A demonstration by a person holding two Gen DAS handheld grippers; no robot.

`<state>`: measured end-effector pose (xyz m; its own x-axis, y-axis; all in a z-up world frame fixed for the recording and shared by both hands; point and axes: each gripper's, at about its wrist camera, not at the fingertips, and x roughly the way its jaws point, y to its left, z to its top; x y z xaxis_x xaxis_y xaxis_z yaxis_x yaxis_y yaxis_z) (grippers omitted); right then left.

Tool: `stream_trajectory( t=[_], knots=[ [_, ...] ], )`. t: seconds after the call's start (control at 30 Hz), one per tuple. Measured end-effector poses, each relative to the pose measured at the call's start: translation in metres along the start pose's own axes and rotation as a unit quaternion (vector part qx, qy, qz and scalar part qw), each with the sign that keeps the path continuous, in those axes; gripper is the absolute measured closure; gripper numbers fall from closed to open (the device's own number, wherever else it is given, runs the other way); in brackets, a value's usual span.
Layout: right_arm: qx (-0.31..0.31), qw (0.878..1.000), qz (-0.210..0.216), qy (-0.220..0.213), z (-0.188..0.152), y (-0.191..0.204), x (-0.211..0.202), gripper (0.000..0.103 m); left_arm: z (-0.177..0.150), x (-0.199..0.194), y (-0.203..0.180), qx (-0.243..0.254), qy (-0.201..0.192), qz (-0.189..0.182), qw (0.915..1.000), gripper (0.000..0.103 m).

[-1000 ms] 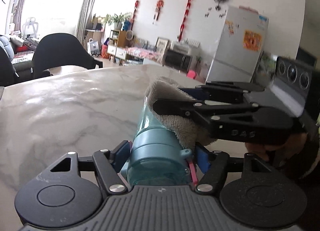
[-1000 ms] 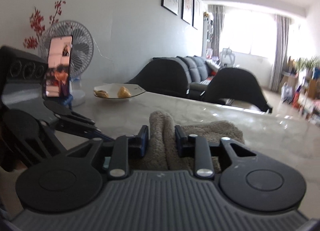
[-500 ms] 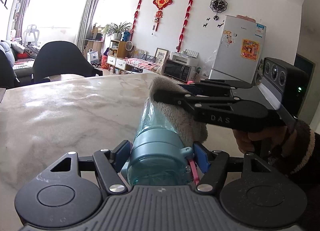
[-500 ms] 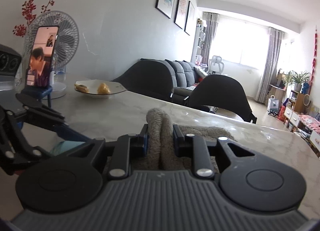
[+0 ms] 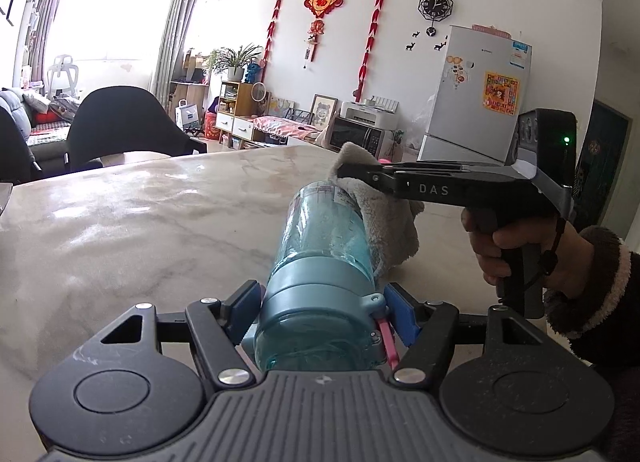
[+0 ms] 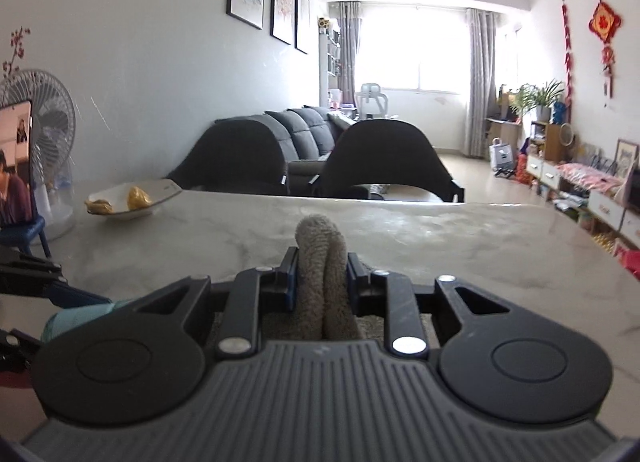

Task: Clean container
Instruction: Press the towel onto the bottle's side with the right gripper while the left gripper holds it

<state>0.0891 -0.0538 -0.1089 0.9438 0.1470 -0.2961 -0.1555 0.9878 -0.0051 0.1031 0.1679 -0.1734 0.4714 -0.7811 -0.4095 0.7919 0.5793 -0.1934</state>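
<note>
A broad marble tabletop (image 5: 120, 230) carries everything here, its far edge running towards black chairs and a sofa, with a shallow dish of fruit (image 6: 130, 202) set near its far left corner in the right wrist view. Over the near edge, the teal bottle (image 5: 324, 262) lies almost level, lid end towards the camera and its clear body pointing out across the tabletop; it appears held just above the surface rather than resting on it, though that is hard to tell. The left gripper (image 5: 320, 314) has its jaws pinching the bottle at the lid collar, blue pads tight on either side. The right gripper (image 5: 356, 172), carried by a hand (image 5: 516, 246) in a dark cuffed sleeve, has its jaws pressed on a folded grey cloth (image 5: 390, 222), which bulges up between the pads in the right wrist view. The cloth drapes against the right flank of the bottle, from its far end back towards the collar. Wiping looks under way: the right side is being covered, while the left side, the lid and the underside show no cloth on them. No dirt is visible on the plastic, so how much is left cannot be judged closely.
</note>
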Motion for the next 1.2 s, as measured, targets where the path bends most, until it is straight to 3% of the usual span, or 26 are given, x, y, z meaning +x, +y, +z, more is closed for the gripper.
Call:
stream_trajectory(
  t=[0.27,0.6,0.83,1.07,1.2],
  knots=[
    [-0.004,1.0,0.03,0.002,0.006,0.019,-0.012,0.081,0.003,-0.002,-0.003,0.005,0.002,0.004,1.0,0.033],
    [-0.08,0.988,0.133,0.006,0.02,0.066,-0.016,0.075,0.004,-0.002,-0.002,0.002,0.002,0.003,1.0,0.033],
    [-0.074,0.986,0.15,0.014,0.015,0.065,-0.008,0.056,0.004,-0.001,-0.003,0.005,0.003,0.005,1.0,0.032],
    [-0.012,0.987,0.16,0.029,0.01,0.047,-0.007,0.048,0.004,-0.001,-0.003,0.011,0.004,0.007,0.9999,0.032],
    [0.026,0.981,0.189,0.029,0.011,0.044,-0.007,0.018,0.003,0.0,-0.007,0.02,0.007,0.014,0.9997,0.032]
  ],
)
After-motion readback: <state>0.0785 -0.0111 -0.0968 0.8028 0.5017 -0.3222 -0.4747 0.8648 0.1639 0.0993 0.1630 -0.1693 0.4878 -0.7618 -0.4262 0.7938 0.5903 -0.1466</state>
